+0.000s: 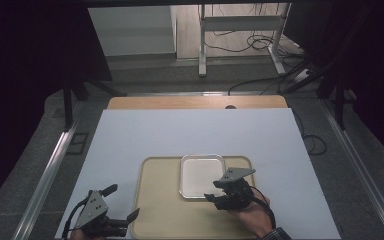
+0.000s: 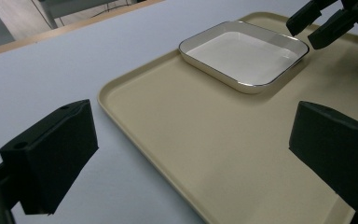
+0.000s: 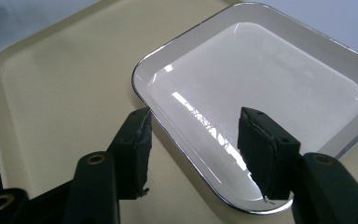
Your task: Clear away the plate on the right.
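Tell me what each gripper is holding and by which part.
Nothing is held. The right gripper straddles the white dish's near rim, open; the left gripper is open over the tray.

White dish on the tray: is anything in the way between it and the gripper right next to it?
No, nothing visible is in the way. The right gripper sits at the white dish's near rim with its fingers apart, one on each side of the rim. The beige tray around the dish is bare.
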{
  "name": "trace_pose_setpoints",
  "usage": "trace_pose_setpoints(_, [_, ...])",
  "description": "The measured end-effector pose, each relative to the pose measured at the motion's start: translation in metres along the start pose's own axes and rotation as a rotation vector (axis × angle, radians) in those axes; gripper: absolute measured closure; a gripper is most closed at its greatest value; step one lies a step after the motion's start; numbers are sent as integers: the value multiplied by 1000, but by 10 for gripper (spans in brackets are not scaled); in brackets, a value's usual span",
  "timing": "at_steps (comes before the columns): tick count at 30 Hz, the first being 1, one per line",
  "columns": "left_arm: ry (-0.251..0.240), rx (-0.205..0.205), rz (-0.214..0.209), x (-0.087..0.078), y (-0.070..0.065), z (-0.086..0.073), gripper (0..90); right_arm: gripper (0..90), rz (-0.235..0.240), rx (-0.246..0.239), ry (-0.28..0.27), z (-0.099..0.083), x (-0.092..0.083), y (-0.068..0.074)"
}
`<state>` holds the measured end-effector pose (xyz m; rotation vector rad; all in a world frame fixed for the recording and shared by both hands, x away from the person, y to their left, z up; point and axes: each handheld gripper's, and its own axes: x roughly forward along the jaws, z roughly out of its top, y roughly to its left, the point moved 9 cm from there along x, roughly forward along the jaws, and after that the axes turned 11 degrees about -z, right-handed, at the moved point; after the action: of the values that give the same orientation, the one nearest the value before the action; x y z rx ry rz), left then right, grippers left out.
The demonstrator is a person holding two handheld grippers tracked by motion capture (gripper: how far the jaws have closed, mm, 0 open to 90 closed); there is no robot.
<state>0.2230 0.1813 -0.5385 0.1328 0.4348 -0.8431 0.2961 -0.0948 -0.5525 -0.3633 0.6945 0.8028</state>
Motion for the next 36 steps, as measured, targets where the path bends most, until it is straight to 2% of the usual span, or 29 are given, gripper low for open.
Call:
trace_pose_setpoints(22, [1, -5, 4, 0, 1, 0, 5, 302, -21, 26, -33, 2, -11, -15])
trace_pose_setpoints(36, [-1, -9, 4, 0, 1, 0, 4, 193, -51, 36, -84, 6, -20, -26])
